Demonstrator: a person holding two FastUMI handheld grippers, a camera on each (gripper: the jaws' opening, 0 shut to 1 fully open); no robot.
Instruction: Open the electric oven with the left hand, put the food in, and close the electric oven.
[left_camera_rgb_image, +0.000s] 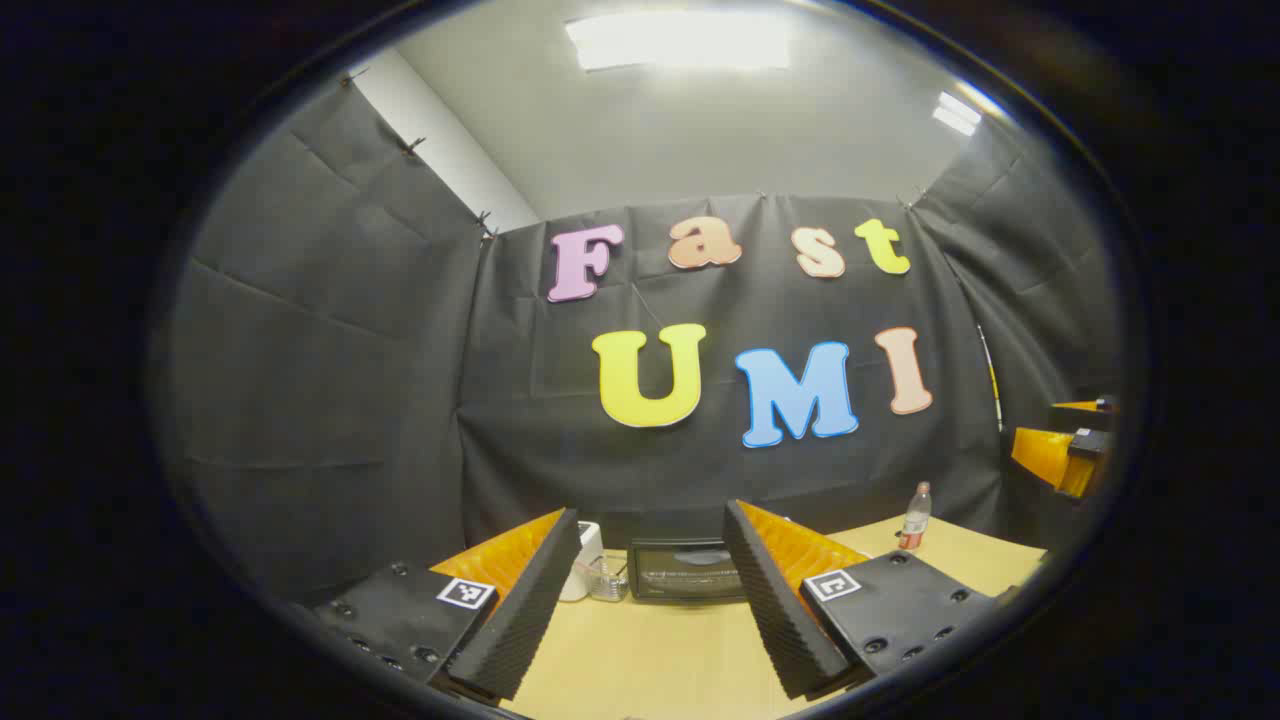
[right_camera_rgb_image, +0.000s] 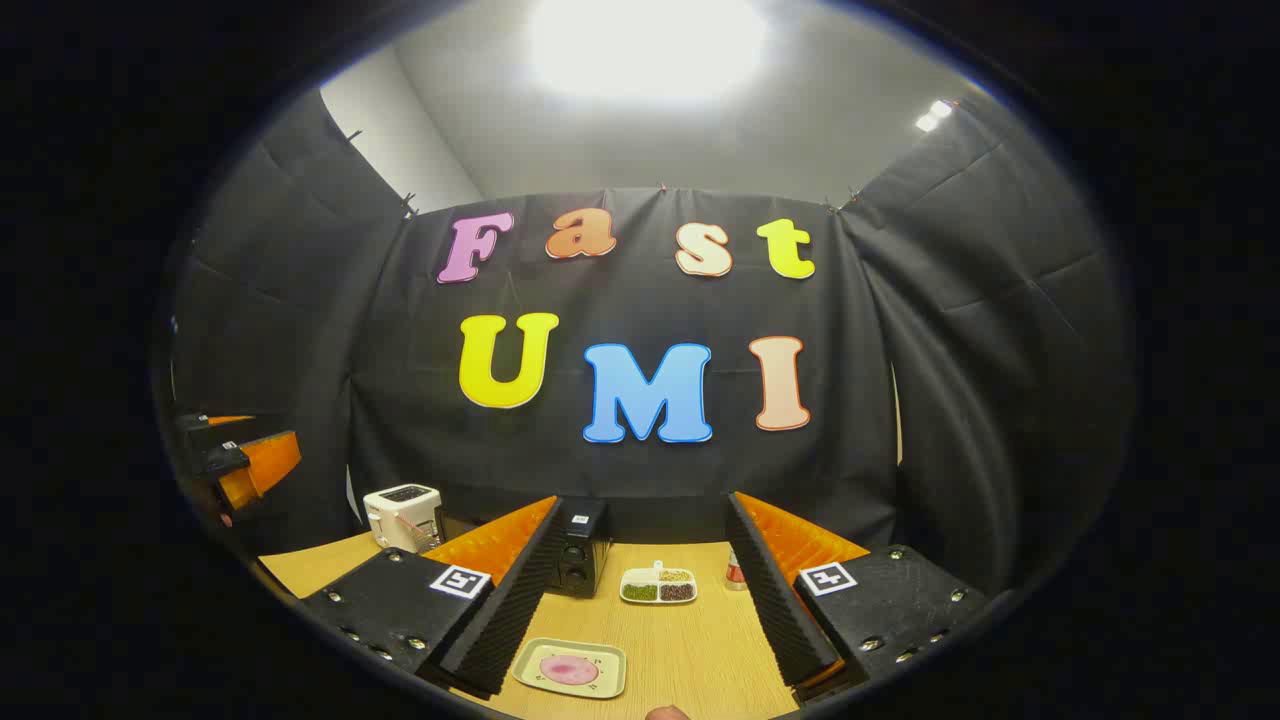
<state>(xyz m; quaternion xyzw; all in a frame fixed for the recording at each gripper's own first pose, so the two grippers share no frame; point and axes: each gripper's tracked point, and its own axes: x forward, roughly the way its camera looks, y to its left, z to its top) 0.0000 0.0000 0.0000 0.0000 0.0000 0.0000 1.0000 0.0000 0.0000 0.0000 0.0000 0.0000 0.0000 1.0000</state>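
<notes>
While both claws hang spread and empty, the black glass-door electric oven (left_camera_rgb_image: 686, 570) stands shut at the back of the wooden table; the pink food on a pale green tray (right_camera_rgb_image: 569, 668) waits near the right gripper (right_camera_rgb_image: 640, 610). I judge opening not begun: the left gripper (left_camera_rgb_image: 650, 600) must reach the door

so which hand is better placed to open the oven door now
Left, probably. The left tongs are open and face the closed oven straight ahead across the table. The right tongs are open above the food tray.
</notes>
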